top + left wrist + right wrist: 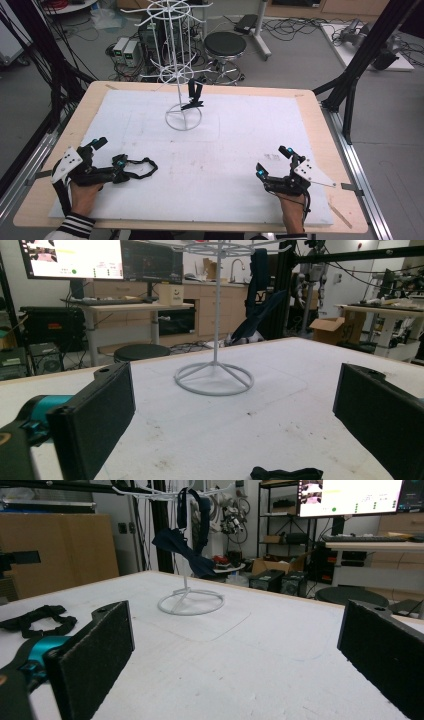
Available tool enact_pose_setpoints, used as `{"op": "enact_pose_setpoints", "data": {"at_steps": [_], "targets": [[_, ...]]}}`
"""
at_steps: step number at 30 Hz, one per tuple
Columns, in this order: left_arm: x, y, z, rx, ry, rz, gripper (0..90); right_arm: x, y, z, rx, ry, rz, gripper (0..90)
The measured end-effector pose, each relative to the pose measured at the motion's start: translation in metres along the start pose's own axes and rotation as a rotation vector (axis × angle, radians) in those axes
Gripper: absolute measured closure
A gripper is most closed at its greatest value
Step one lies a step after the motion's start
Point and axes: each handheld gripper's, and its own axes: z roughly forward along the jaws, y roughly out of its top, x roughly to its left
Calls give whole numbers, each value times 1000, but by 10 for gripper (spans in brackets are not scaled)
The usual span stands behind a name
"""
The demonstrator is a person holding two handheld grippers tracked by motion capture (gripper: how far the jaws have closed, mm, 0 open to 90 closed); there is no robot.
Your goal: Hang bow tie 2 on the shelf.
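One bow tie (pixel 192 104) being displayed hung on rack (pixel 172 55); second tie (pixel 142 167) lying flat on table (pixel 210 150), just ahead of left gripper (pixel 112 152). Both grippers, right gripper (pixel 272 161) included, being held wide open, empty. Pickup and hanging judged remaining.

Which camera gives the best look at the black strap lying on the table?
The high view: the black strap shows whole, a loop just ahead of the left tongs. The right gripper view shows it farther off at the left; the left gripper view catches its edge.
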Motion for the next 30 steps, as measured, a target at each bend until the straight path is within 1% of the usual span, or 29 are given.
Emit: {"op": "enact_pose_setpoints", "data": {"at_steps": [5, 7, 10, 13, 14, 16, 17, 19, 20, 23, 26, 28, 30], "targets": [[0, 3, 0, 9, -6, 12, 37, 0, -1, 0, 4, -1, 6, 8], [-1, 4, 1, 16, -10, 12, 37, 0, -1, 0, 5, 1, 2, 8], [-1, 6, 1, 39, -33, 21, 38, 0, -2, 1, 15, 1, -8, 8], [-1, 10, 0, 40, -60, 42, 37, -1, -3, 2, 23, 10, -5, 8], [-1, 11, 0, 54, -66, 45, 37, -1, -3, 1, 21, 8, -10, 8], [-1, 14, 1, 75, -80, 50, 37, -2, -5, 1, 12, 8, -2, 8], [-1, 15, 1, 84, -85, 53, 37, -3, -6, 1, 17, 5, 3, 8], [-1, 19, 2, 109, -93, 64, 38, -4, -7, 1, 14, 1, 3, 8], [-1, 21, 2, 119, -93, 69, 37, -3, -7, 0, 14, 0, 8, 8], [-2, 27, 2, 157, -96, 87, 37, -4, -8, 0, 10, -9, -1, 8], [-2, 32, 1, 191, -86, 110, 37, -5, -11, 0, 15, -18, -10, 8], [-3, 33, 0, 214, -69, 114, 37, -4, -13, 1, 19, -15, -7, 8], [-2, 35, 0, 266, -56, 118, 37, -4, -15, 1, 19, -18, -9, 8]]}}
